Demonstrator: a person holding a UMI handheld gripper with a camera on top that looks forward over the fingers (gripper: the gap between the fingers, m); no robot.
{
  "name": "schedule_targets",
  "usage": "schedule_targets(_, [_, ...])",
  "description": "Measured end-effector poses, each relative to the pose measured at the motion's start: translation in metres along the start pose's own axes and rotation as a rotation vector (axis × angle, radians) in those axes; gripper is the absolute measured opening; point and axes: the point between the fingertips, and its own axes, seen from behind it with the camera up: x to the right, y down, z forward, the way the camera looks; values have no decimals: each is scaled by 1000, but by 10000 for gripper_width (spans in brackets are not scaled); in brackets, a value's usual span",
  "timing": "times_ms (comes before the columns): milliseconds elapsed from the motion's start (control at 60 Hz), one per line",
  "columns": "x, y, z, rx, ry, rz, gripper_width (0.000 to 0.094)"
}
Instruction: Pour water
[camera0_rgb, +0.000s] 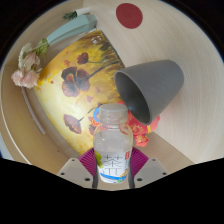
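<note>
Between the two fingers of the gripper stands a clear plastic bottle, upright, its white cap nearest the lens and its label (blue and white, print too small to read) low on the body. Both pink pads lie against the bottle's sides with no gap showing, so the jaws are closed narrowly on it and hold it. Whether there is water inside cannot be told.

Just beyond the bottle, a little to the right, is a grey cup. It is tilted, its open mouth facing down and left towards the bottle's cap, and its dark inside shows nothing that can be made out. Cup and bottle look close, though whether they touch cannot be told.

Under the cup and right of the bottle is something orange and red, partly hidden; what it is stays unclear.

Behind all this lies a yellow cloth printed with dark red flowers, spread across a pale wooden table. At the cloth's left edge sits a small bunch of pink flowers with green stems. Well apart, at the table's far side, is a flat red disc.
</note>
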Motion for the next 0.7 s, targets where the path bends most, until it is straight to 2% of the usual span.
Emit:
schedule_targets(167, [-5, -19, 2, 54, -26, 163, 416])
schedule_targets(367, [-13, -10, 0, 17, -5, 16, 413])
schedule_targets(700, [-104, 13, -16, -77, 51, -1019, 418])
